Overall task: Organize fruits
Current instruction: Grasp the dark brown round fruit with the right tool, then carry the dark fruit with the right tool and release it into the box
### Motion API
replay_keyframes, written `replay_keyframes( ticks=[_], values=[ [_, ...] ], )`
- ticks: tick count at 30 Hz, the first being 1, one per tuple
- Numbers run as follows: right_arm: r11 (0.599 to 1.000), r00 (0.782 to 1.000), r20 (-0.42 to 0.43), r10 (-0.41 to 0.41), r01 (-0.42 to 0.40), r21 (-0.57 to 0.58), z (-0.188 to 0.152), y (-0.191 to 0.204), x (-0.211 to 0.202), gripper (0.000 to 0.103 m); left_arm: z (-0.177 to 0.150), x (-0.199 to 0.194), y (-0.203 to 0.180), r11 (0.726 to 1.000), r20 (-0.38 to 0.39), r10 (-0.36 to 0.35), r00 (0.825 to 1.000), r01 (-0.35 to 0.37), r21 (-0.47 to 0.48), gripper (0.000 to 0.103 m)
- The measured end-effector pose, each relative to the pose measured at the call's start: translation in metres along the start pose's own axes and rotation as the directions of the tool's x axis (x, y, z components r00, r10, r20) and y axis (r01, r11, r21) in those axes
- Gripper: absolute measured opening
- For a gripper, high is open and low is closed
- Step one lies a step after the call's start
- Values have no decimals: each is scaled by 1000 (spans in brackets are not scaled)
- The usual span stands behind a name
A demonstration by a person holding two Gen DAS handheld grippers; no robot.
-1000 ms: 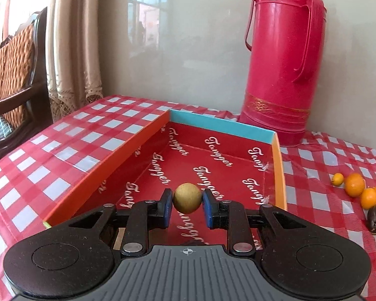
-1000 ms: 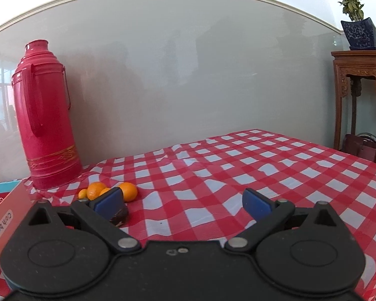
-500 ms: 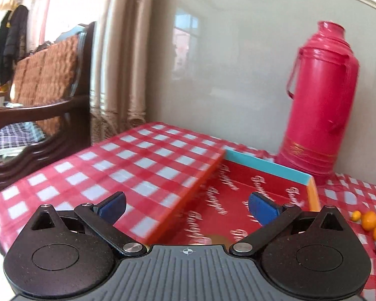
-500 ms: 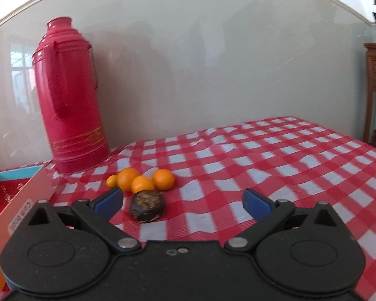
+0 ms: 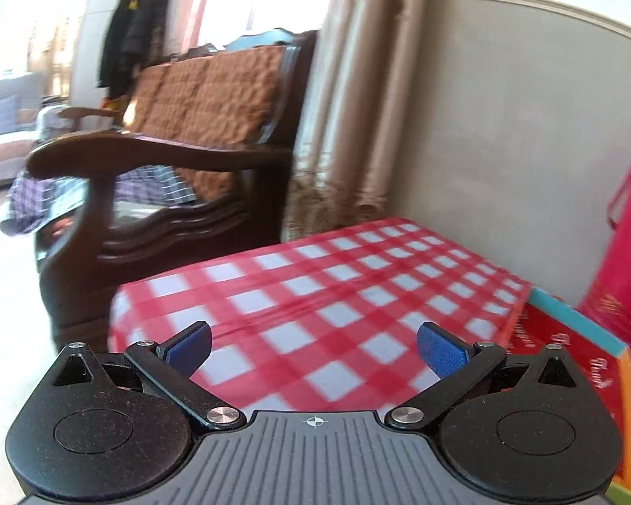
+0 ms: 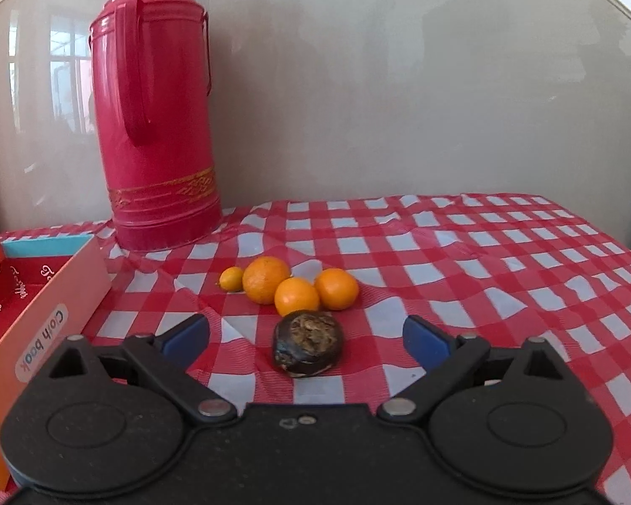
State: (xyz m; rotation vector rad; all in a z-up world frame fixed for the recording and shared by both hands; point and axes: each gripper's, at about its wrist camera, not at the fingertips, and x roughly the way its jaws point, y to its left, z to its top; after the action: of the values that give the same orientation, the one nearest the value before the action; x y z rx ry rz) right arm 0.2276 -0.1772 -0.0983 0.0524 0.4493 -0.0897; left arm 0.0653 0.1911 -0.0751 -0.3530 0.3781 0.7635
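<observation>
right gripper (image 6: 306, 338): jaws spread wide and just starting to close in, nothing pinched yet. The pads stand either side of the dark fruit without touching it, so I'd guess it's lined up for the next pick.

dark fruit (image 6: 308, 344): sitting on the cloth (image 6: 462, 261), nearest the gripper and right between its pads. Lumpy, wrinkly skin with a pale patch on top, can't tell what kind it is. Looks firm enough to take a gentle squeeze.

oranges (image 6: 295, 286): three in a tight cluster just behind the dark fruit, touching each other, plus a tiny one (image 6: 231, 279) on the left end. All still out on the table, so plenty left to sort.

box (image 6: 54, 294): open, red lining, orange wall, teal far edge, parked left of the fruit pile. That's clearly where the fruit goes. Its floor is mostly hidden from here, so can't say what's inside.

left gripper (image 5: 313, 347): fully open, holding nothing, hanging over bare cloth (image 5: 336, 294) with the box (image 5: 576, 349) off to its right. Pointed towards the chair (image 5: 181, 160), probably keeping out of the other hand's way.

flask (image 6: 157, 105): big pink one against the wall behind the oranges. Not part of the job, just something not to bump.

watch out: round fruit on rumpled cloth, a clumsy pinch could roll it into the oranges.
</observation>
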Motion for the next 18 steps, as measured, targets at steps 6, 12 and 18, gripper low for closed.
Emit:
replay_keyframes(
  ticks=[6,12,18],
  values=[
    [1000,995,-92,-24,25,10,4,5,25,74,-3,7,24,998,-1,54,999,-54,-22,103],
    [1000,990,-141,-19,19,5,2,9,38,37,-4,13,41,997,-22,66,998,-66,-41,103],
    [999,999,-47,19,-20,-32,2,21,18,36,-3,15,49,994,-21,77,997,-78,-72,103]
  ],
)
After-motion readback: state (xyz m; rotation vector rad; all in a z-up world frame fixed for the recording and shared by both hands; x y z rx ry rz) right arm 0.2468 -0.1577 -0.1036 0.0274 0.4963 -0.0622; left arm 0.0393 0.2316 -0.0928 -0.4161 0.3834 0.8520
